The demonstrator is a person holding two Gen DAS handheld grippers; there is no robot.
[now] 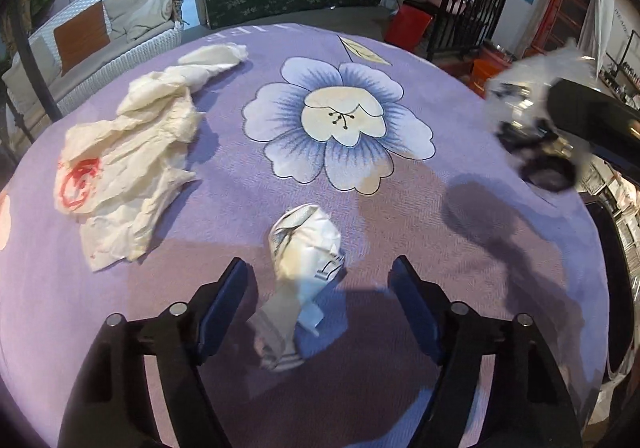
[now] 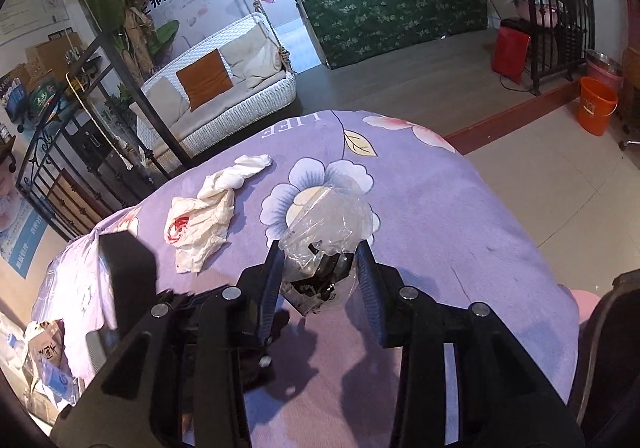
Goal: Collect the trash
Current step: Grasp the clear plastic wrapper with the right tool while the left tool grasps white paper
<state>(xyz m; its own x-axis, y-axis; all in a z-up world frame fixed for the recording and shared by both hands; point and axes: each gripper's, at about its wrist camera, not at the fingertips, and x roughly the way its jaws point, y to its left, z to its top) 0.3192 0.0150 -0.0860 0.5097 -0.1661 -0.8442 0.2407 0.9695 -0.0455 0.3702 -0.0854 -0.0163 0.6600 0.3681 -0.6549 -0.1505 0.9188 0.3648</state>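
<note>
Crumpled paper (image 1: 306, 244) between spread left fingers (image 1: 224, 300), untouched

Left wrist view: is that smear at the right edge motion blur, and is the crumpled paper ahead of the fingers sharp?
Left wrist view: yes, the right gripper and its clear plastic bag are motion-smeared; the crumpled paper is sharp, lying in shadow. Right wrist view: the bag is sharp, with glare streaks.

Matt, soft purple cloth (image 1: 400, 232) covers the table; on it, crumpled white paper (image 1: 304, 248), a wrinkled thin plastic bag (image 1: 132, 168); above it, glossy clear wrapper (image 2: 326, 224).
</note>
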